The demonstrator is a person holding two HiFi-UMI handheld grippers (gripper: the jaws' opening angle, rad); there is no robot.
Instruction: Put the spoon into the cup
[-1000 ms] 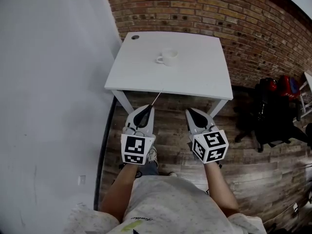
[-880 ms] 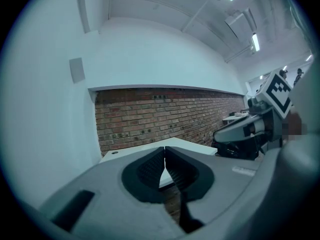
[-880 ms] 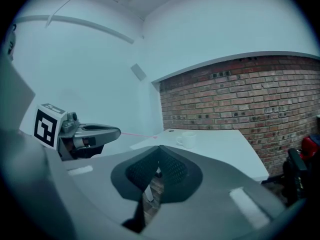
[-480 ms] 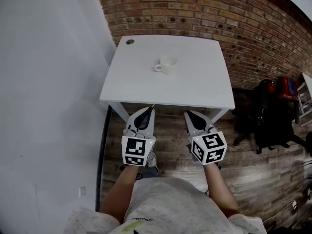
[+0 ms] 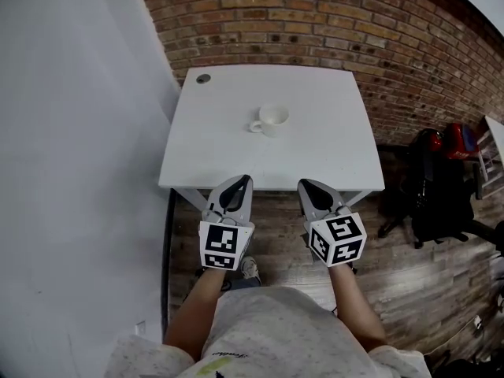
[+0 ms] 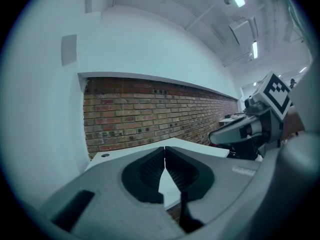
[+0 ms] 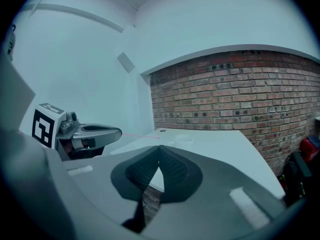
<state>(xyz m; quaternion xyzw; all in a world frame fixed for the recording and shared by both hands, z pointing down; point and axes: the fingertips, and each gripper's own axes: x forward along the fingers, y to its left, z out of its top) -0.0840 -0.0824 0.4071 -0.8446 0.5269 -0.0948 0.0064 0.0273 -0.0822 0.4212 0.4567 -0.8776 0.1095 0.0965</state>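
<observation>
Ahead on table [image 5: 331, 132]: cup [image 5: 272, 118] | left hand-held gripper [image 5: 245, 179] pinches spoon [image 7: 141, 135] | right hand-held gripper [image 5: 302, 183] clenched, empty

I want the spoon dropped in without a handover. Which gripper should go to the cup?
Left. The left gripper is shut on the thin spoon, which already points toward the cup. The right gripper is shut on nothing and sits no nearer the cup.
</observation>
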